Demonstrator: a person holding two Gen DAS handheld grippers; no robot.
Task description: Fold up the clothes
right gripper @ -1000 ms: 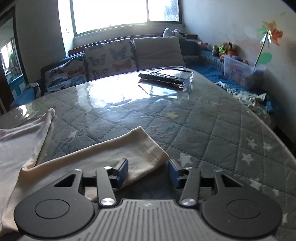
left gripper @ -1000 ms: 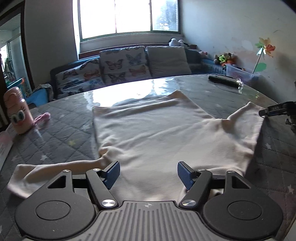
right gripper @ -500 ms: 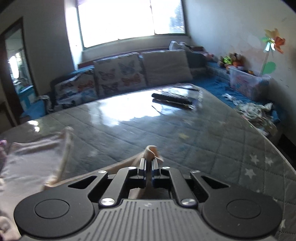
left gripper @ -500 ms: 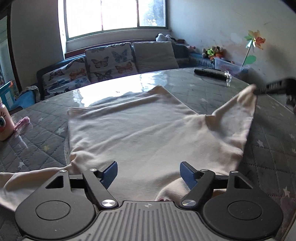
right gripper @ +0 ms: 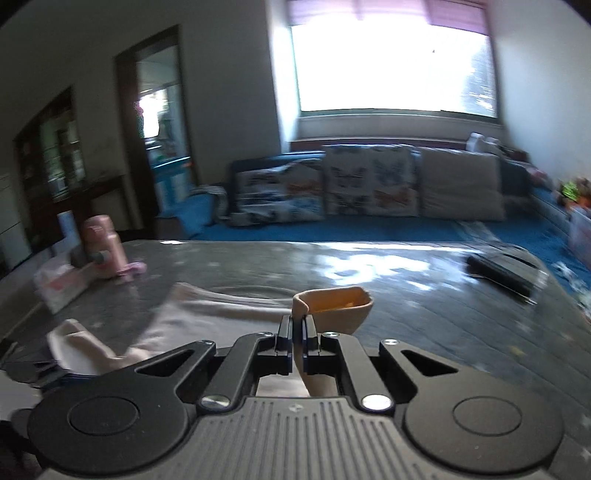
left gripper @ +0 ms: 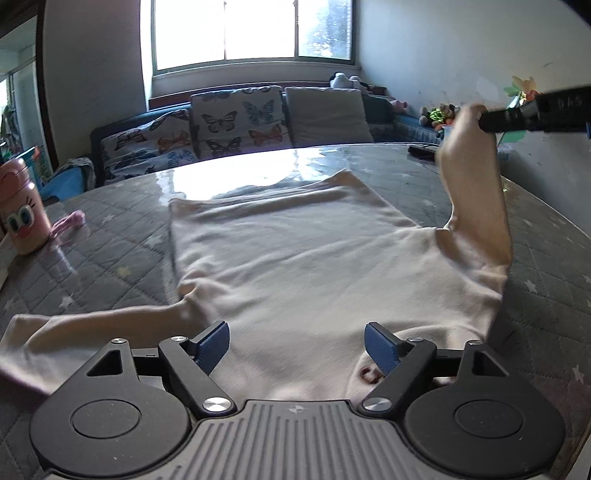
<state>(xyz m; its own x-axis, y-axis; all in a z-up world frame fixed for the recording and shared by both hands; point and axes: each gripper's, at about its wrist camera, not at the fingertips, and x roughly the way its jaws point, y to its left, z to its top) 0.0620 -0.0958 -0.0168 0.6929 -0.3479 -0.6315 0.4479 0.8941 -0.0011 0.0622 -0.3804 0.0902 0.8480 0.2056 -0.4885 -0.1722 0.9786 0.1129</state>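
- The cream shirt [left gripper: 306, 266] lies spread flat on the grey quilted table [left gripper: 110, 251], its collar end nearest the left wrist camera and its hem towards 12 o'clock.
- The left gripper [left gripper: 297, 343] sits low over the collar end, angled down at the cloth. Its blue pads [left gripper: 212, 345] stand wide apart and the jaws are opening, with shirt fabric below the gap; whether the pads touch it cannot be told.
- The shirt's left sleeve [left gripper: 85, 332] trails out flat towards 9 o'clock of the left wrist view.
- The right sleeve [left gripper: 476, 206] is lifted off the table, rising towards 2 o'clock of that view, where the dark fingers of the right gripper [left gripper: 484, 123] come in from the right edge and pinch its cuff.
- In the right wrist view the right gripper [right gripper: 297, 332] has its jaws pressed together on the cuff [right gripper: 332, 306], which curls open just past the fingertips at 12 o'clock. The view is blurred.
- A pink bottle [left gripper: 22, 210] with a cartoon face stands at the table's 9 o'clock edge in the left wrist view, well apart from the shirt.
- A dark remote [right gripper: 498, 275] lies on the table at 2 o'clock of the right wrist view.
- A sofa with butterfly cushions [left gripper: 236, 122] stands beyond the table under the bright window [left gripper: 251, 29].
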